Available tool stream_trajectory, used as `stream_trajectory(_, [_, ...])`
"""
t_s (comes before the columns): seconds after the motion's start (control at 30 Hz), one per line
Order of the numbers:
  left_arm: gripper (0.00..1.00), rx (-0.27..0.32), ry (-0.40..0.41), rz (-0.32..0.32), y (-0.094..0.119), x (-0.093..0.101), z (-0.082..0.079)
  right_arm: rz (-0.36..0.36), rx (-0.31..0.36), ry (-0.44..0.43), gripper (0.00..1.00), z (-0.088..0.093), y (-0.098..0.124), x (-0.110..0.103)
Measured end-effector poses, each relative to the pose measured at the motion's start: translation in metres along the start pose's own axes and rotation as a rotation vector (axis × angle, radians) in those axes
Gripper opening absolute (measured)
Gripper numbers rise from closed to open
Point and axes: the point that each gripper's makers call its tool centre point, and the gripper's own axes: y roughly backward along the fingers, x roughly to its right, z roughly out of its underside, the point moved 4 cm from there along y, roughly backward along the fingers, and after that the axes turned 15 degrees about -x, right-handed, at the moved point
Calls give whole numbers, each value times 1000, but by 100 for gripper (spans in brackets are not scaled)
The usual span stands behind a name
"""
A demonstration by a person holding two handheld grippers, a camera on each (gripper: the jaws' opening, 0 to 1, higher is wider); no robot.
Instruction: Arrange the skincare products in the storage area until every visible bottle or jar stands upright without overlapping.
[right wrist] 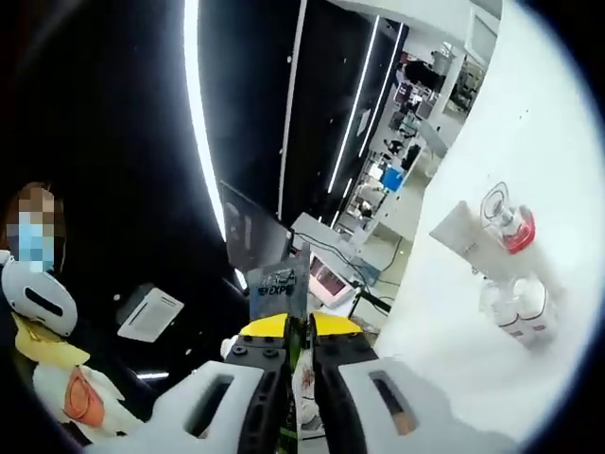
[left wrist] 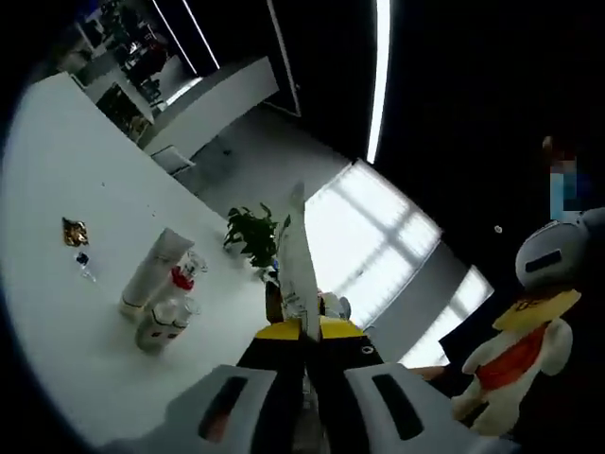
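My left gripper (left wrist: 304,333) is shut on a white flat tube (left wrist: 297,260) that sticks up from its jaws. Beyond it, a white tube (left wrist: 154,272), a clear bottle with a red cap (left wrist: 183,277) and a white jar (left wrist: 161,326) stand clustered on the white table (left wrist: 66,170). My right gripper (right wrist: 301,338) is shut on a dark flat packet (right wrist: 282,284) with pale lettering. Off to its right the same cluster shows: the white tube (right wrist: 461,236), the red-capped bottle (right wrist: 507,223) and white jars (right wrist: 520,305) on the table (right wrist: 529,113).
A small gold item (left wrist: 74,231) and a tiny clear item (left wrist: 85,268) lie apart on the table. A green plant (left wrist: 250,233) stands near the table's edge. A plush toy (left wrist: 518,355) (right wrist: 47,355) sits off the table. Shelves (right wrist: 421,85) stand far off.
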Motion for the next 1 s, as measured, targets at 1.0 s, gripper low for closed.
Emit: stream_trajectory(1.0, [12,-72,71,-91,10,-38,34,-74,56,-104,1,20,4,-2])
